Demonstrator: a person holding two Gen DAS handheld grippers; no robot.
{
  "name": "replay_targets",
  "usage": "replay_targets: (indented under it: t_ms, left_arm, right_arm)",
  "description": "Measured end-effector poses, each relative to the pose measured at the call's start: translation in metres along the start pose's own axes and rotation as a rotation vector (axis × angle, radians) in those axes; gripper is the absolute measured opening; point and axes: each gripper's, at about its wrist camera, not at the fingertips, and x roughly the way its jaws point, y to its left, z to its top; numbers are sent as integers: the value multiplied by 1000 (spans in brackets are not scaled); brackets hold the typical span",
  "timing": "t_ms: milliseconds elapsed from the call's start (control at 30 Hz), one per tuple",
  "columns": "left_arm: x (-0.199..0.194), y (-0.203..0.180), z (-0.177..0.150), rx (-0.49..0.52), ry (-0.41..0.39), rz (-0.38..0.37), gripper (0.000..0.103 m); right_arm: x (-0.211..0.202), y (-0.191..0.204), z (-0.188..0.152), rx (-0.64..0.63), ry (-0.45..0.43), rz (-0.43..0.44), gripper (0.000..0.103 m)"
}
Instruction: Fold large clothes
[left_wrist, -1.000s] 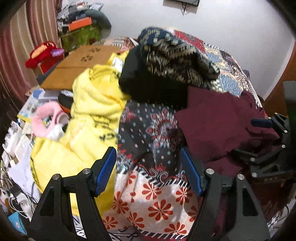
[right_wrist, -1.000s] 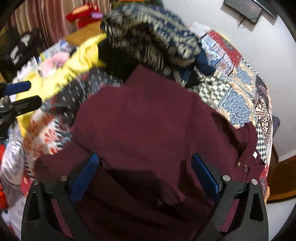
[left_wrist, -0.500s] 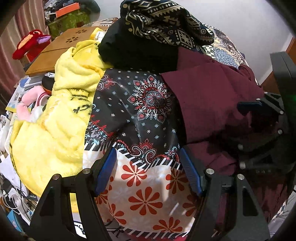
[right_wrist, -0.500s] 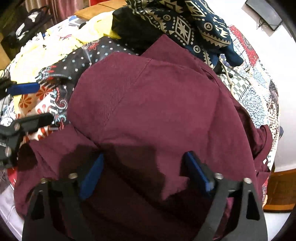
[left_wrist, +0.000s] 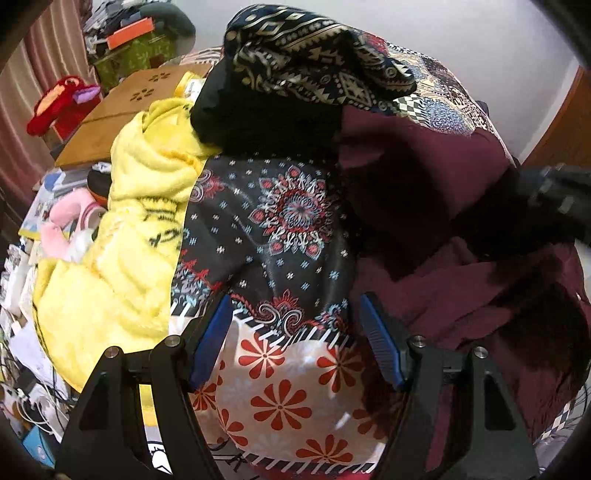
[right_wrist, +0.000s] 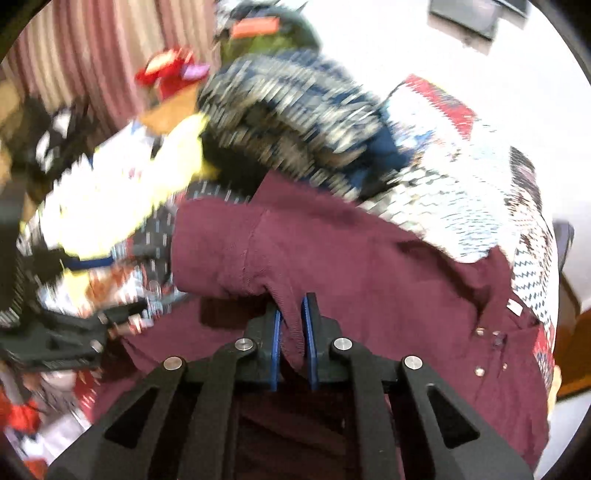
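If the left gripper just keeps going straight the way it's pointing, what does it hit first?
Most likely the floral patterned cloth. The left gripper has open jaws framing its dark part, right above the white band with red flowers. The maroon shirt lies to the right, the yellow towel to the left. Depth is hard to judge.

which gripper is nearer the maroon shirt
Right. The right gripper is shut on a fold of the maroon shirt; the left gripper hangs open over the floral cloth beside it.

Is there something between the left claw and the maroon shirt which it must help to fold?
Nothing visible blocks it. The open left claw hovers over the floral cloth; the maroon shirt lies uncovered beside it.
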Motion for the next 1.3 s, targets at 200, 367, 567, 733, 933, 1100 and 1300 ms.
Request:
replay_targets:
  t_ms: [200,367,567,733,933,1100,1300]
  left_arm:
    - [-5,-19,12,33,-14,-4,71]
    - [-11,-40,20,76,-35,0,70]
    - [-10,-69,31,119,-35,-10,71]
    - [3,-89,29,141,4,-19,71]
    - [22,-96,16,160,62,-18,71]
    - [25,-94,9,151,69,-16,75]
    - [25,-92,12,140,71,-16,75]
  right_arm:
    - [-67,-62,5,177,-184,-43,9]
    - [-122,-117,-16,321,-304,-115,9]
    - [-149,-184,-70,535,-339,-202,9]
    - [-131,-217,-128,709,-267,-215,9]
    - [-84,-224,-192,874,-118,-135,11]
    - [-65,-232,-230,1045,-25,-29,21]
    - [-60,-252,-229,1126,-3,-27,26]
